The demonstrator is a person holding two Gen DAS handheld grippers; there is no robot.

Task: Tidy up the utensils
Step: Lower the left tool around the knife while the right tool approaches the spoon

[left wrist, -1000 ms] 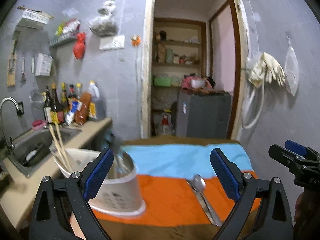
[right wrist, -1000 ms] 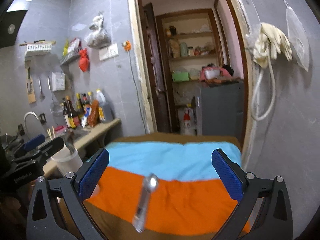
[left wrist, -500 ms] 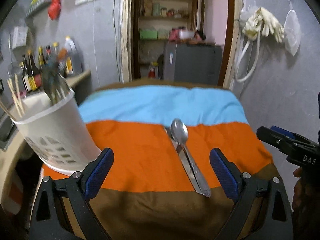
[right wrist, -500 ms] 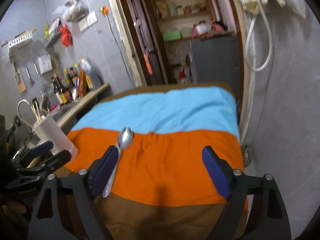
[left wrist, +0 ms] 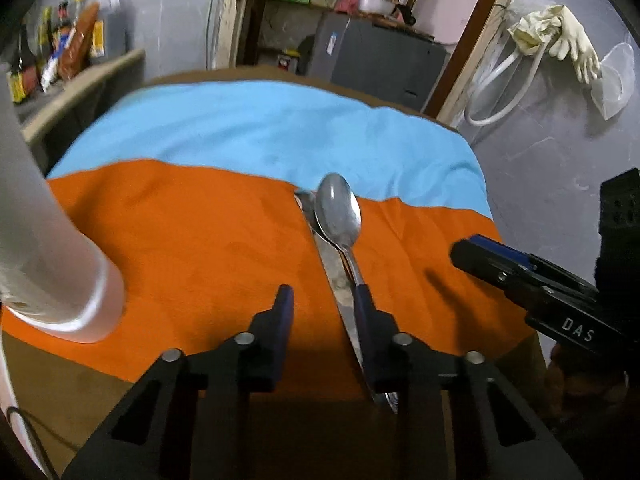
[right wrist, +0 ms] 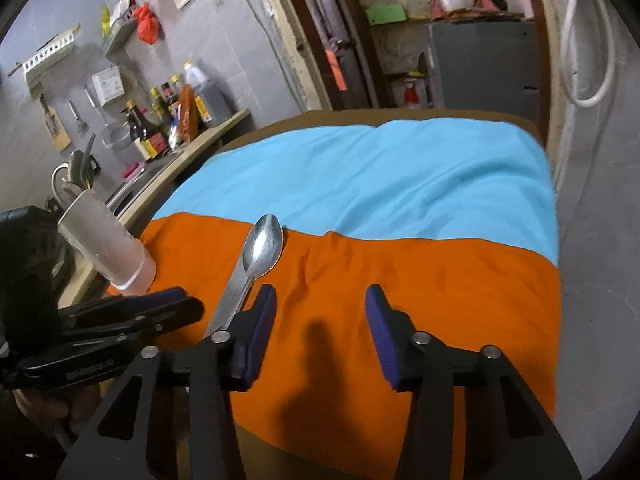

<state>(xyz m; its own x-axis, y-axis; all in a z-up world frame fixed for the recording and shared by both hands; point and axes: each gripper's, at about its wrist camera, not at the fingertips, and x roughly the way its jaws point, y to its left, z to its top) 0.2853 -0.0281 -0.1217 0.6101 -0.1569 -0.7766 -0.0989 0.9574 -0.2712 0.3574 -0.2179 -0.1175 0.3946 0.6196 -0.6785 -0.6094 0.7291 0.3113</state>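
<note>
A metal spoon (left wrist: 338,212) lies on top of a table knife (left wrist: 332,276) on the orange band of the cloth. My left gripper (left wrist: 323,308) hangs low over their handles with its jaws closing. The knife runs between the fingers, close to the right one, and the pads do not press on it. The spoon's handle end is hidden behind that finger. My right gripper (right wrist: 322,310), jaws also closing, is over bare orange cloth just right of the spoon (right wrist: 264,246) and knife (right wrist: 232,304), with nothing between its fingers. A white utensil holder (left wrist: 52,260) stands at the table's left.
The table is covered by a cloth (right wrist: 400,184) in blue, orange and brown bands. A kitchen counter with bottles (right wrist: 172,120) and a sink runs along the left. A doorway and a grey cabinet (left wrist: 380,60) lie beyond the far edge, and a grey wall is close on the right.
Both grippers have come down toward the table and tipped downward. Their jaws have narrowed a good deal. The spoon and knife now sit much closer to both.
</note>
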